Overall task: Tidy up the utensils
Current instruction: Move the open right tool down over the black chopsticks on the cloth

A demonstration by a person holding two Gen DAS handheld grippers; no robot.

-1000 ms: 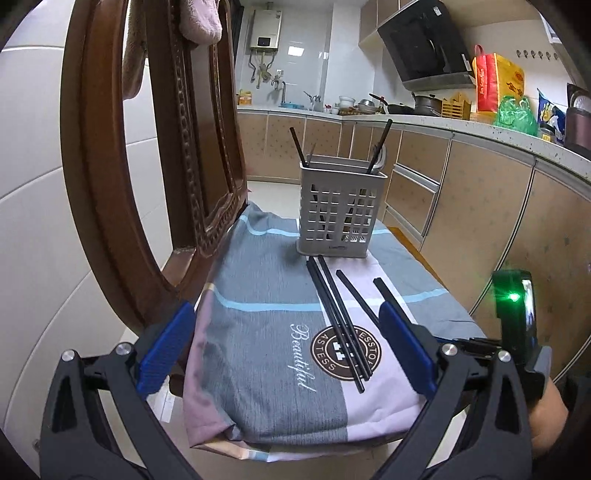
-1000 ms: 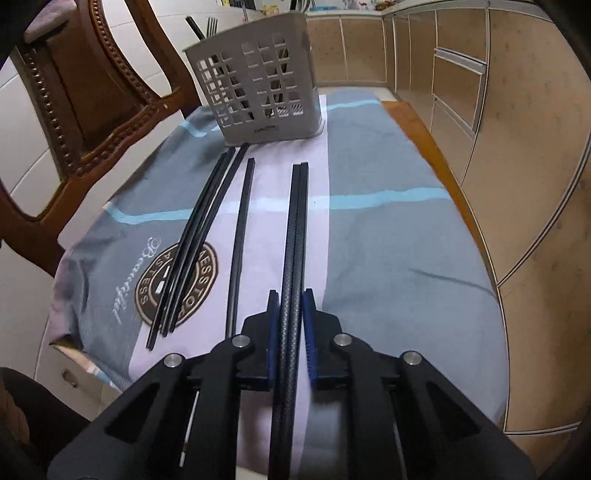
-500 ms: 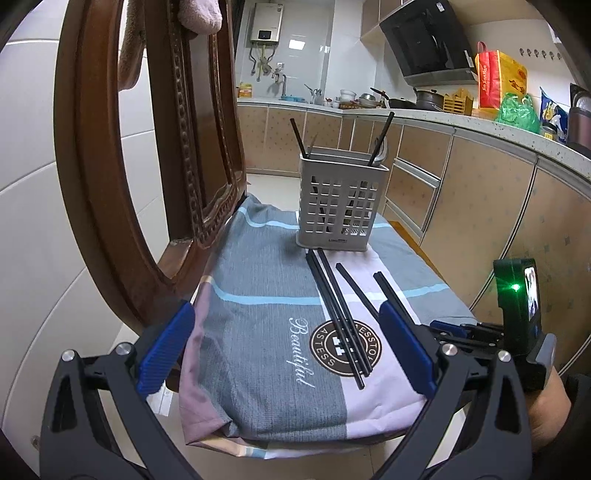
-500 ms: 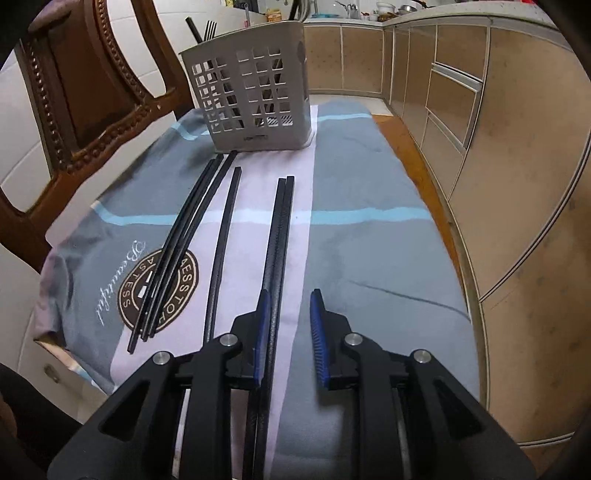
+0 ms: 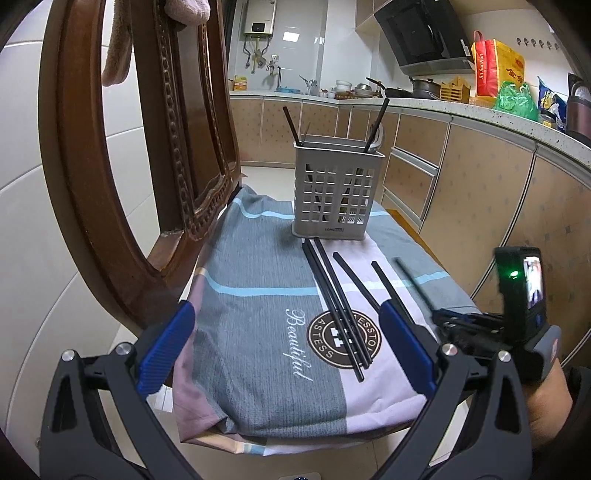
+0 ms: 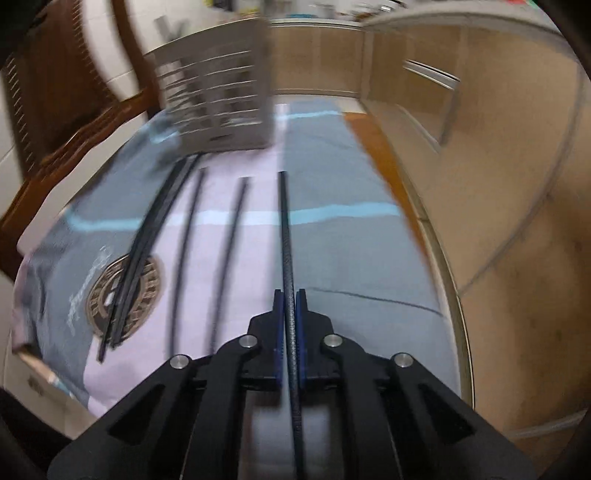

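A grey slotted utensil holder (image 5: 338, 192) stands at the far end of a cloth-covered table (image 5: 258, 325) with black chopsticks sticking out of it; it also shows blurred in the right wrist view (image 6: 218, 99). Several black chopsticks (image 5: 334, 295) lie on the cloth in front of it. My right gripper (image 6: 290, 295) is shut on one black chopstick (image 6: 284, 229), held just above the cloth and pointing toward the holder; it also shows at the right of the left wrist view (image 5: 465, 325). My left gripper (image 5: 284, 332) is open and empty at the near edge.
A carved wooden chair back (image 5: 147, 147) stands close on the left of the table, with a pink towel (image 5: 177, 11) draped over it. Kitchen cabinets (image 5: 480, 192) run along the right. The table's right edge (image 6: 373, 147) shows bare wood.
My right gripper opened, then shut on a single chopstick and lifted it, leaving its partner on the cloth. The right view is now motion-blurred. My left gripper stayed open, almost still.
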